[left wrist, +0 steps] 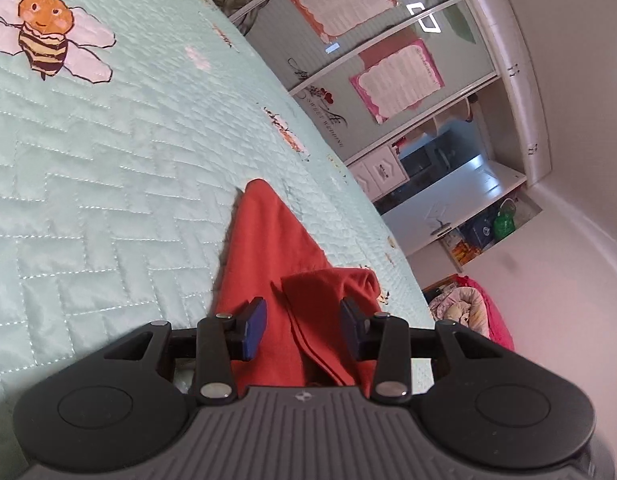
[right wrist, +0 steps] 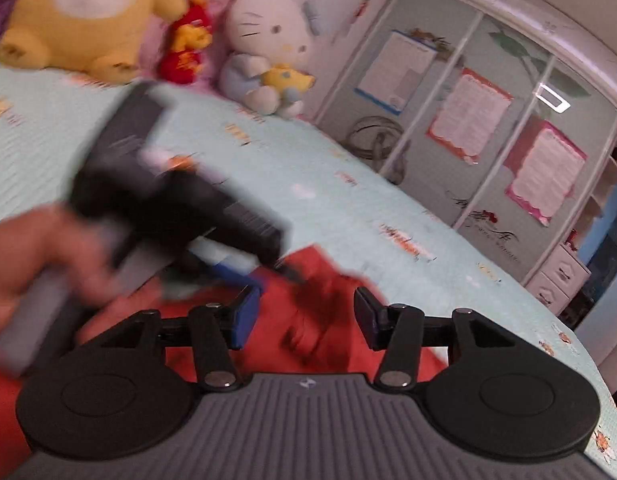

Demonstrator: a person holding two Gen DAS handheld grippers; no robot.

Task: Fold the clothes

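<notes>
Both the left hand-held gripper (left wrist: pixel 303 326) and right hand-held gripper (right wrist: pixel 304 318) gape over the red garment (left wrist: pixel 276 248) on the bed (left wrist: pixel 108 152); wardrobe decal (left wrist: pixel 328 114) text illegible.

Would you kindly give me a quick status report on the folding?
Left claw open, astride a fold of the red garment. Right claw open over it. Garment rumpled on the bed. Nothing blocking.
</notes>
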